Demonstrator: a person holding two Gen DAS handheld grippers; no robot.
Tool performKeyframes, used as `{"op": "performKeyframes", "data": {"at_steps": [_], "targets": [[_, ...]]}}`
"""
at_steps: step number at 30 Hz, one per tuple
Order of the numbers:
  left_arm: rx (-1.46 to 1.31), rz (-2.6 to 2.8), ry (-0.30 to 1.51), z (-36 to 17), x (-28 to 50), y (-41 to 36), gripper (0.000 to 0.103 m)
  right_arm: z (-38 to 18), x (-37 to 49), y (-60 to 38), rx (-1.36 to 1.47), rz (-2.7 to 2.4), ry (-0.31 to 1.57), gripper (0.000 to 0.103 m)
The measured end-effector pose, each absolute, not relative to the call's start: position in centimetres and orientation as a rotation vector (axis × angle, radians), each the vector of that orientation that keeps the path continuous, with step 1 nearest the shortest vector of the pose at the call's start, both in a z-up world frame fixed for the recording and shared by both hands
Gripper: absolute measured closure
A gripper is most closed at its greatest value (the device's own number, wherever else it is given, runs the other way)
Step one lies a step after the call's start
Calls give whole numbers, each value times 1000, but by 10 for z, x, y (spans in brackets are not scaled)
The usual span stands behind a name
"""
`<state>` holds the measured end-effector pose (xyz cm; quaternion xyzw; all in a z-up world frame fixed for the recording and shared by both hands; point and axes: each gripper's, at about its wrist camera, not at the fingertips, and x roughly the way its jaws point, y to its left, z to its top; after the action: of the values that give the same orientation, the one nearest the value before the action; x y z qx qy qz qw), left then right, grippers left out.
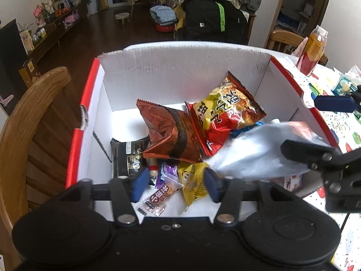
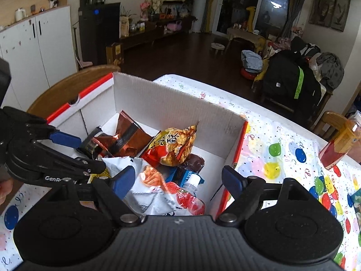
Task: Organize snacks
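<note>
White corrugated card lines the open box (image 1: 180, 72) that stands on a worktop (image 2: 282, 135) spread with a balloon-print cloth, its red-edged sides rising around a heap of snacks. A red-and-yellow crisp packet (image 1: 225, 117) lies toward the far right corner of the box, leaning on a brown foil bag (image 1: 171, 135) in the middle, with a black packet (image 1: 128, 155) against the left wall. Along the near wall sit a small purple sweet wrapper (image 1: 167, 171), a yellow sweet bag (image 1: 191, 180) and a clear-wrapped bar (image 1: 155, 199). A white plastic pouch printed with strawberries (image 2: 180, 194) rests on the pile at the near right corner, over a small bottle with a white cap (image 2: 194, 180).

The left tongs (image 1: 176, 184) hang over the near edge of the box with their blue pads apart, the small wrappers lying below the gap and neither pad pressing on anything. The right tongs (image 2: 178, 180) stand spread wide above the strawberry pouch, released, the left pad just beside the pouch and the right pad over the right wall of the box.

A tall orange-and-red drink carton (image 2: 340, 144) stands near the far right edge of the worktop, well apart from the box. A curved wooden chair back (image 1: 33, 117) rises beside the left side of the box
</note>
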<state>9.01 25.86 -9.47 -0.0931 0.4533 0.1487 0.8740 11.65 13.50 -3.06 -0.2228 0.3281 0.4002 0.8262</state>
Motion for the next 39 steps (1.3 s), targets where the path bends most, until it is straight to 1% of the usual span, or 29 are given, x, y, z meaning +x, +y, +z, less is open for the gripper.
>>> {"op": "performKeyframes", "data": {"at_steps": [4,8,10,12,14,17,20,25,28,30,31,39], "targets": [[-197,307,921,-87,83,257,44,-23,117,126,-430,855,698,19],[-172,313,884,-77,77,251,29,-16,113,118,-401,860,694,19],[-167,310,867,-72,73,248,29,-11,110,113,-384,865,689,19],[-165,307,848,-66,69,245,26,-6,107,109,-366,873,683,19],[-158,311,823,-60,66,241,20,-1,103,105,-349,879,675,19],[-138,303,784,-50,60,232,17,7,99,97,-311,891,665,19],[-128,297,745,-41,54,225,13,14,94,87,-267,898,654,13],[-104,286,680,-26,44,210,6,24,86,68,-201,905,619,12],[-92,286,649,-19,39,204,4,29,81,56,-160,919,605,12],[-88,290,634,-15,35,200,3,33,77,49,-139,928,596,6],[-88,290,625,-13,33,198,2,35,76,45,-131,928,590,5],[-110,295,583,2,19,188,1,41,63,20,-97,930,565,5]]}}
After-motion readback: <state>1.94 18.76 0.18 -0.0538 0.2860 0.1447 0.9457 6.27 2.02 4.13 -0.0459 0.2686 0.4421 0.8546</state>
